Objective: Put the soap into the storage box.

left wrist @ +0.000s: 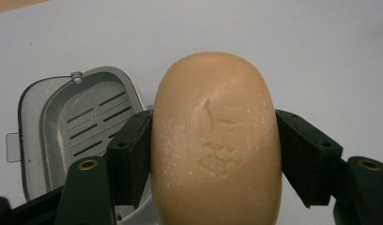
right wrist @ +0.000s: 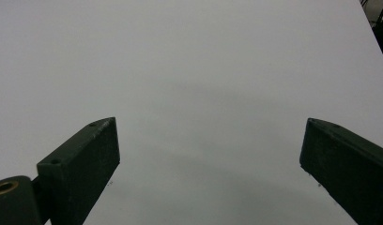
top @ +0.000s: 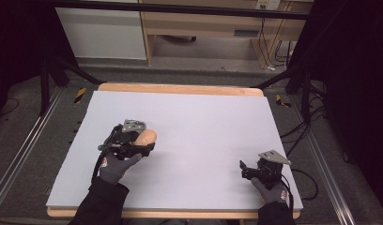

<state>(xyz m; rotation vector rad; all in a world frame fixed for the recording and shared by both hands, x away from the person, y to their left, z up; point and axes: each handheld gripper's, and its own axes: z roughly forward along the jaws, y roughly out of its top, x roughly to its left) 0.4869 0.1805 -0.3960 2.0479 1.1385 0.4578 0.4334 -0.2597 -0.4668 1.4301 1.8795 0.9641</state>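
Left gripper clamps the soap bar; its own view reveals a grey soap dish beside it. Right gripper gapes over bare table.

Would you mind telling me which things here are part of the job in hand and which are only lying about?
In the job:
- bar of soap, clamped in the left gripper
- open grey soap dish, beside the soap

Not in use:
- right gripper, jaws apart over the bare white table
- wooden desk behind the table

Left tongs clamped tight — right tongs spread wide, low over table.
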